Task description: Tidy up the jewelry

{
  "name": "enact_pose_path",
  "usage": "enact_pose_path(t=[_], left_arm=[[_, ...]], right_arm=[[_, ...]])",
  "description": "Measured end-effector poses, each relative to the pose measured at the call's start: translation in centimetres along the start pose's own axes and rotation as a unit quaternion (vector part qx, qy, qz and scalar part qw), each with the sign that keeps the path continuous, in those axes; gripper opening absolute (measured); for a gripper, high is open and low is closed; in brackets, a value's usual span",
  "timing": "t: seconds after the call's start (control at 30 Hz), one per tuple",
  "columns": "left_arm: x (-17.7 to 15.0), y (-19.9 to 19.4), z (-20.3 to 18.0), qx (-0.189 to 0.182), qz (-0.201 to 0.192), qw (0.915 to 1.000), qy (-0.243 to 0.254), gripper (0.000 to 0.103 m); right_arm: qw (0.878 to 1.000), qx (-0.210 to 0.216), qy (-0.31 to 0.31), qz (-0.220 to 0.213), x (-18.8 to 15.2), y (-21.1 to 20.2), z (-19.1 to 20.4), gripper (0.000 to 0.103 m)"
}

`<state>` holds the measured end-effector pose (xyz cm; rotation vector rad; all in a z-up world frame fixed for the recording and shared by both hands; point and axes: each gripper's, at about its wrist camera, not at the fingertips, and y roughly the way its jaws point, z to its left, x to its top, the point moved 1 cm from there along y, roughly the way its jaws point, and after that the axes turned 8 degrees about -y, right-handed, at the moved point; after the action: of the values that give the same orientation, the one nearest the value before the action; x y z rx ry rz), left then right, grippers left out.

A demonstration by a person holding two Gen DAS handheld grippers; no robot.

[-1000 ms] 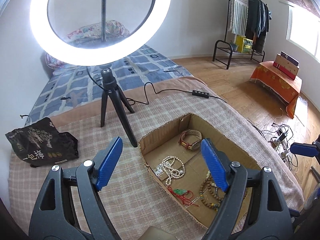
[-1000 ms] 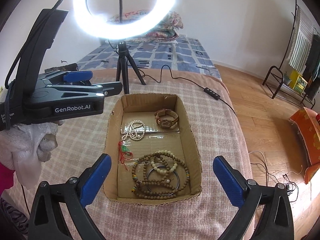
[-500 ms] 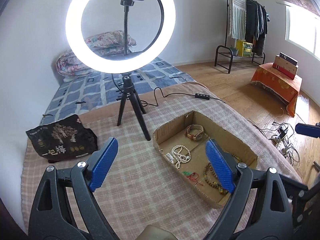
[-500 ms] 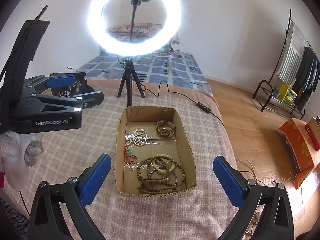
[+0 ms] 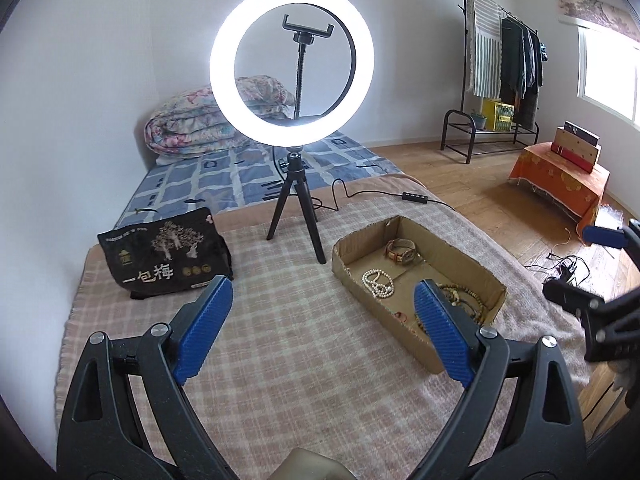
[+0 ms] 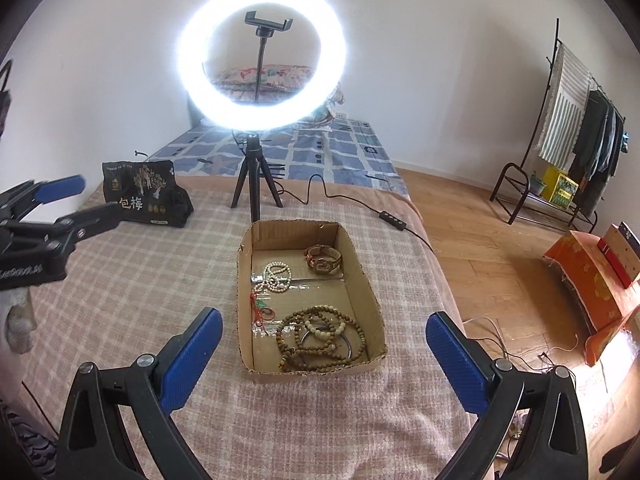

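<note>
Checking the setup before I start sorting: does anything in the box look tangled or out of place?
The brown bead strands at the near end of the cardboard box lie heaped together over a metal bangle. The pearl string and watch lie apart.

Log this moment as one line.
left gripper: open, empty | right gripper: open, empty | jewelry in box | stage: none grasped

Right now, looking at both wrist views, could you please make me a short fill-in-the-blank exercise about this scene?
1. All the jewelry lies inside an open ____ box.
2. The watch lies at the far end of the box, to the ____ of the white pearl strand.
3. Both the left gripper and the right gripper are open and hold ____.
4. The tripod behind the box carries a lit ____ light.

Missing words: cardboard; right; nothing; ring
</note>
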<state>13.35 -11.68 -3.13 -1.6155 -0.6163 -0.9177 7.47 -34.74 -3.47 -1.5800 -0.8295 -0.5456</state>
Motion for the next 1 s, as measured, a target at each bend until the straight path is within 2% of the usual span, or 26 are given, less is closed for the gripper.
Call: enact_pose_path(t=[0.4, 0.53, 0.67, 1.0], left_arm=[[-2.5, -2.9, -0.8, -0.015, -0.006, 0.9999, 0.003, 0.094], [-3.0, -2.8, -1.3, -0.016, -0.003, 0.9998, 0.009, 0.096], [-3.1, -2.9, -1.8, -0.014, -0.008, 0.9996, 0.021, 0.101], [-3.3, -2.8, -2.2, -0.008, -0.005, 0.9996, 0.027, 0.102]], right_arm=[[0.999, -0.027, 0.008, -0.032, -0.7, -1.2, 0.5, 0.103], [0.999, -0.029, 0.006, -0.031, -1.0, -0.8, 0.7, 0.103], [0.999, -0.028, 0.006, -0.029, -1.2, -0.6, 0.6, 0.103], [0.999, -0.028, 0.015, -0.023, -1.5, -0.3, 0.1, 0.103]])
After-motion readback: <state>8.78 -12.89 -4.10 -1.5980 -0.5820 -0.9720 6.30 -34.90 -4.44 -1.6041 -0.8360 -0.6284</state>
